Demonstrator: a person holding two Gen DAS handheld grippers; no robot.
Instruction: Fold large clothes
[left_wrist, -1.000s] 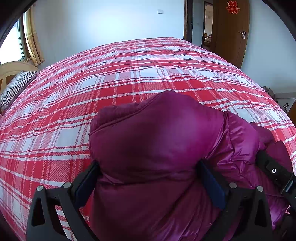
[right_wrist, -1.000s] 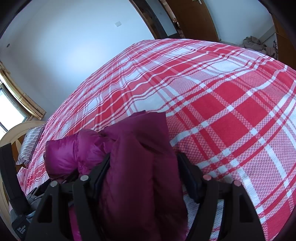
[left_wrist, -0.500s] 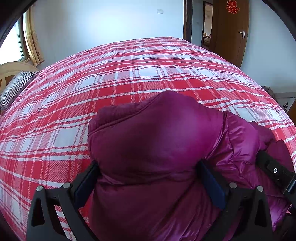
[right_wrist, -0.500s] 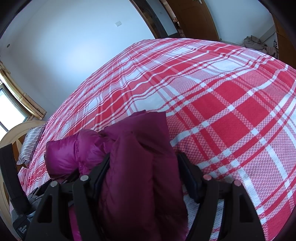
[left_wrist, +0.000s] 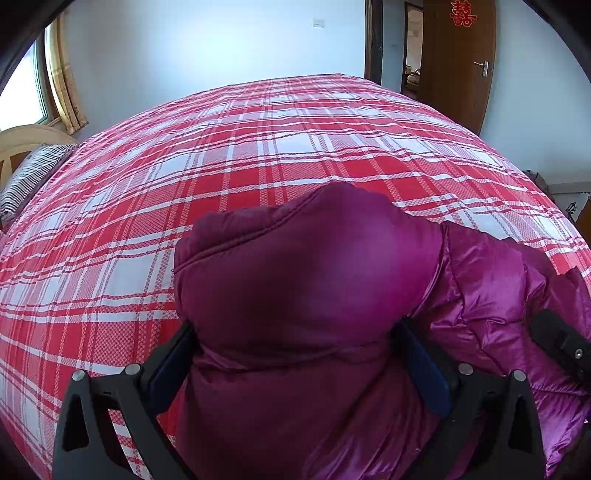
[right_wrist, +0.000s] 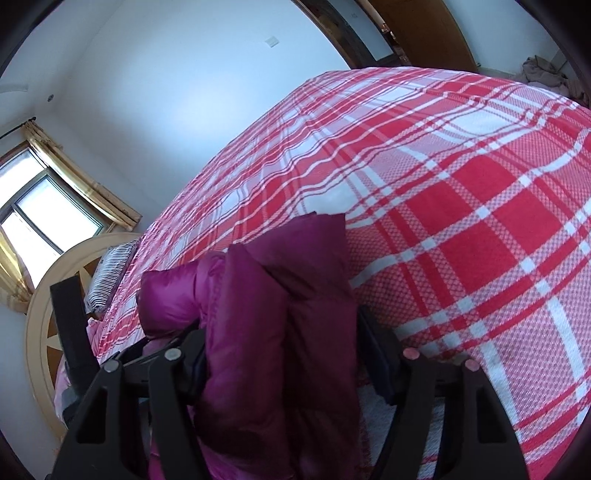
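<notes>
A puffy magenta down jacket is bunched up over the near part of a red and white plaid bed. My left gripper is shut on a thick fold of it, which bulges out between the fingers. My right gripper is shut on another fold of the jacket, held a little above the bed. The right gripper's body shows at the right edge of the left wrist view. The left gripper's body shows at the left of the right wrist view. The fingertips of both are hidden by fabric.
A striped pillow and a wooden headboard lie at the left. A brown door and an open doorway stand beyond the bed's far right. A window with yellow curtains is on the left. A heap of cloth lies on the floor.
Both grippers keep their hold on the jacket. The right gripper has lifted or tilted a little, so the bed sits lower in its view. The left view has barely shifted.
</notes>
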